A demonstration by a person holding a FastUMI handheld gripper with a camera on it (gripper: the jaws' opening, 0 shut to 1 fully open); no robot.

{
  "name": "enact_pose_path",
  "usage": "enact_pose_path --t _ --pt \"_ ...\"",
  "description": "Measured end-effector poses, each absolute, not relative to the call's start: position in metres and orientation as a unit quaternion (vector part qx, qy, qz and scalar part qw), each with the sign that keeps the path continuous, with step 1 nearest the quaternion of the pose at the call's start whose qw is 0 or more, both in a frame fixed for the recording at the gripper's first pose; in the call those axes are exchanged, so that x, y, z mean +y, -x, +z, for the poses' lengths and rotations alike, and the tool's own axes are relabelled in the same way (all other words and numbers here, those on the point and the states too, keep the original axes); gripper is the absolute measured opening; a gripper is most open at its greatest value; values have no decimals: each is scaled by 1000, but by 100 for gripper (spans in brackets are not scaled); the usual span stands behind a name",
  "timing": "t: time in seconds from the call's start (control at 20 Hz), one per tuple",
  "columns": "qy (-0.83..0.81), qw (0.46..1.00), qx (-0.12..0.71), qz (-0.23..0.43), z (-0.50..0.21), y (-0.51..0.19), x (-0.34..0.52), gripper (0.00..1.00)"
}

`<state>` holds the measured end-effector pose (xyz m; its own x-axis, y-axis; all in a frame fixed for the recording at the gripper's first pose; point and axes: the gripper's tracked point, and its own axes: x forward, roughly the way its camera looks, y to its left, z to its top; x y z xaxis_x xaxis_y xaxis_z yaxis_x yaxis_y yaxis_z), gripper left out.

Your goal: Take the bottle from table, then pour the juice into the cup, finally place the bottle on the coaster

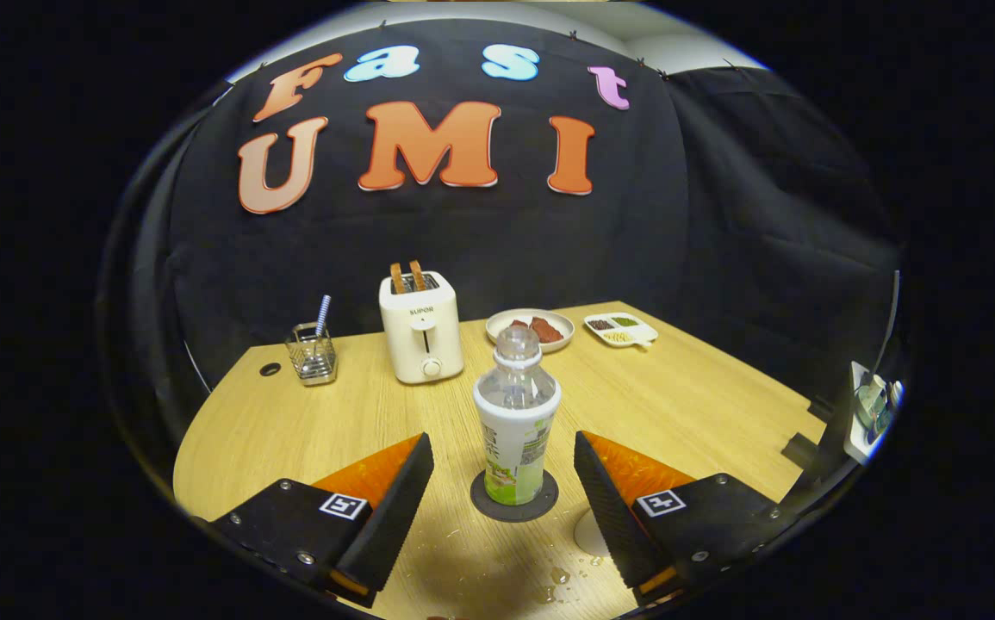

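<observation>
Far beyond the left finger stands a wire holder (311,355) with a striped straw in it, and next to it a white toaster (421,331) with two slices of bread standing in its slots. The gripper (503,499) is released: its two fingers are spread wide and neither one touches anything. Between them, a little ahead of the tips, the bottle (516,422) stands upright on the dark round coaster (514,497), with its cap on. Behind the bottle there is a plate (531,330) with some food, and to its right a small divided dish (620,331). Close to the right finger a pale round thing (590,531) shows partly behind it; perhaps this is the cup, but I cannot tell. Some drops lie on the table (704,405) near it. I judge the last step is done, so the next move is only to draw the gripper straight back without knocking the bottle.
</observation>
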<state>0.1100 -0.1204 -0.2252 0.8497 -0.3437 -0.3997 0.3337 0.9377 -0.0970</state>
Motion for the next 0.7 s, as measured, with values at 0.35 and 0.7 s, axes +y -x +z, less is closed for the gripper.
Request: enact_pose_path --t 0.35,0.7 --pt "-12 982 159 -100 -136 -57 -35 97" --pt "-20 994 108 -5 -99 -6 41 97"
